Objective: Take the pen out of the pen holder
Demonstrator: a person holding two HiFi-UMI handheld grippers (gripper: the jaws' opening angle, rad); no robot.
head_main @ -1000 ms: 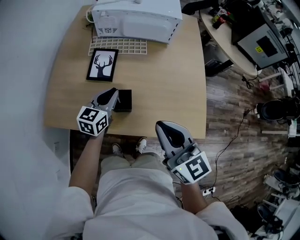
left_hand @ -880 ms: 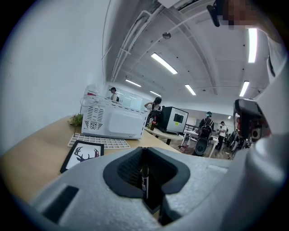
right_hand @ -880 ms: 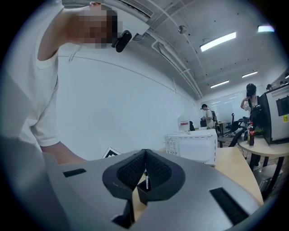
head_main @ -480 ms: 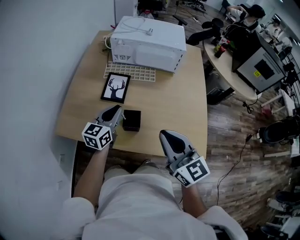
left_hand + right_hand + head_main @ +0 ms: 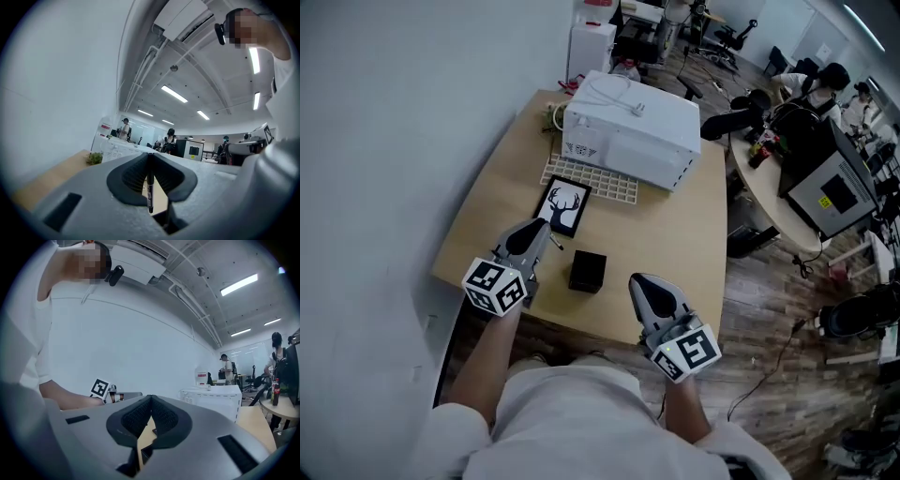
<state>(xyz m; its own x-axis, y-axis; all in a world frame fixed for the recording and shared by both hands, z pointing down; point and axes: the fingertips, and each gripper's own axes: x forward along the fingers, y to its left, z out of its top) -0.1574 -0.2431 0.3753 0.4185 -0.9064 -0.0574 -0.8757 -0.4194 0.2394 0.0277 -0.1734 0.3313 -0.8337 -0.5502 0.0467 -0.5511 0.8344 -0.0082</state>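
The black square pen holder (image 5: 588,271) stands on the wooden table (image 5: 675,234) near its front edge. My left gripper (image 5: 541,228) hangs left of the holder and apart from it, shut on a thin dark pen (image 5: 554,243). In the left gripper view the pen (image 5: 150,190) hangs upright below the closed jaws of the left gripper (image 5: 150,155). My right gripper (image 5: 640,280) is shut and holds nothing, right of the holder over the table's front edge. From the right gripper (image 5: 151,397) I see the left gripper's marker cube (image 5: 100,388).
A white appliance (image 5: 628,131) sits at the table's back, with a white grid mat (image 5: 591,180) and a framed deer picture (image 5: 565,208) in front of it. A white wall runs along the left. Desks with monitors (image 5: 825,187) and people stand to the right.
My left gripper has risen from the holder's left edge with the pen in its jaws and now hangs apart from the holder. The right gripper moved up slightly.
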